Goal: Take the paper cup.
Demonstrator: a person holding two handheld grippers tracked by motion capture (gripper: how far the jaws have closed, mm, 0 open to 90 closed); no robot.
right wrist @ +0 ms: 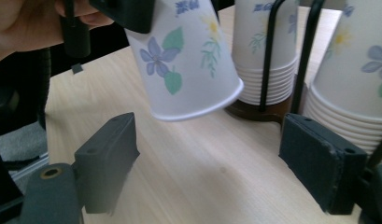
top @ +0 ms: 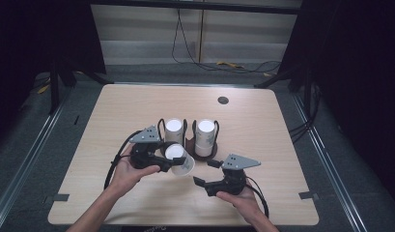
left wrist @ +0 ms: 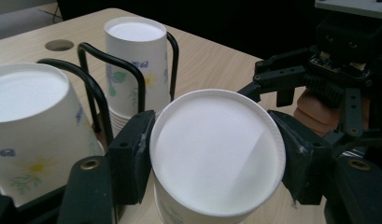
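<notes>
The left tongs (top: 172, 163) are closed on a single paper cup (top: 180, 159), held upside down and tilted, clear of the table (top: 262, 125), just in front of the two black wire holders. The left stack (top: 174, 127) and the right stack (top: 205, 135) of inverted cups stand in those holders. The right tongs (top: 206, 173) are wide open and empty, hovering near the held cup's rim.

The cup looks very light, thin-walled and easy to crush; its base end is stiffer than the open rim, so a gentle pinch near the base, as the left tongs have it, seems the safest hold.

The left gripper view shows the cup's white round base (left wrist: 217, 151) seated between the pads, with the right tongs beyond. The right gripper view shows instead the flower print on the cup (right wrist: 188, 56), the rolled rim hanging above the wood, and the nested rims of the stacks
</notes>
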